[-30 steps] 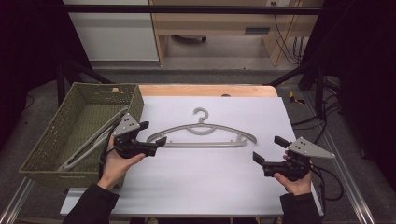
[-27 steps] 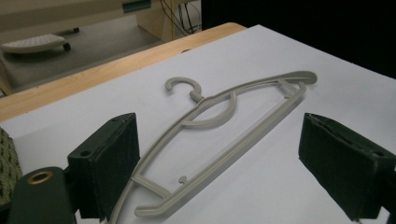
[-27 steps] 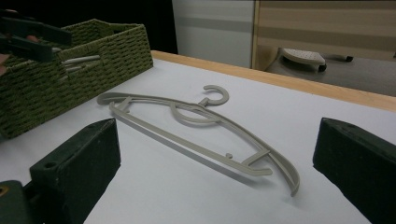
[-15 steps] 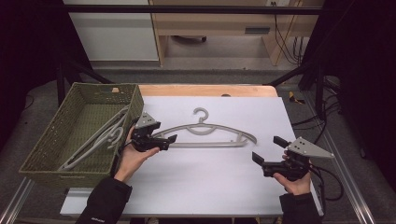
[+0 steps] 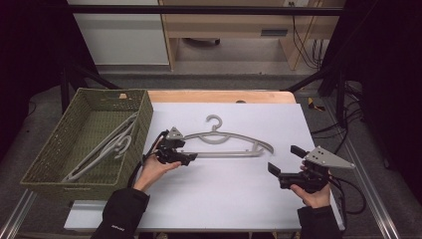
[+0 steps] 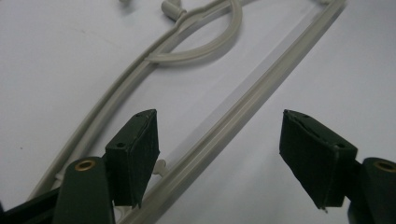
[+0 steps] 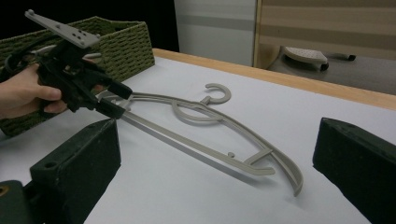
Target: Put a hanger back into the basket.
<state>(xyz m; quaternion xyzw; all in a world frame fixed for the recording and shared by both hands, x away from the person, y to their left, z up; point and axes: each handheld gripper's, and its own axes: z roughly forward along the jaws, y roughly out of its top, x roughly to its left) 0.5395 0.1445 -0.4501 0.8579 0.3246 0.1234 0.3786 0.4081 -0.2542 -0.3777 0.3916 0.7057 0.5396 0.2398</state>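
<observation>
The grey plastic hanger (image 5: 226, 142) lies flat on the white tabletop (image 5: 239, 199), a little toward the far edge and nearer the left side than the right. Its long axis runs roughly parallel to the near edge, from beside the basket out toward the middle, and its hook (image 5: 215, 121) points away from the person, toward the far edge.

The left claw (image 5: 191, 157) has come down over the hanger's left end. In the left gripper view the straight bottom bar (image 6: 243, 112) passes up between the two black pads (image 6: 135, 156); one pad sits just beside it, the other well clear. The jaws have just been closing, yet they do not pinch the bar: the claw is released, with the bar inside the gap. My guess is that this end was chosen because it lies nearest the basket, and because the thin bar is easier to nip than the curved shoulder (image 6: 116, 88).

The olive woven basket (image 5: 45, 164) stands at the tabletop's left edge, and two more hangers (image 5: 107, 144) already lie slanted inside it, so I take it the one on the tabletop is to join them.

The right claw (image 5: 283, 160) waits near the right edge, well apart from the hanger's curved right tip (image 5: 266, 146). Its jaws stand wide and released, nothing between them, aimed along the tabletop toward the hanger, perhaps ready to steady the far end.
</observation>
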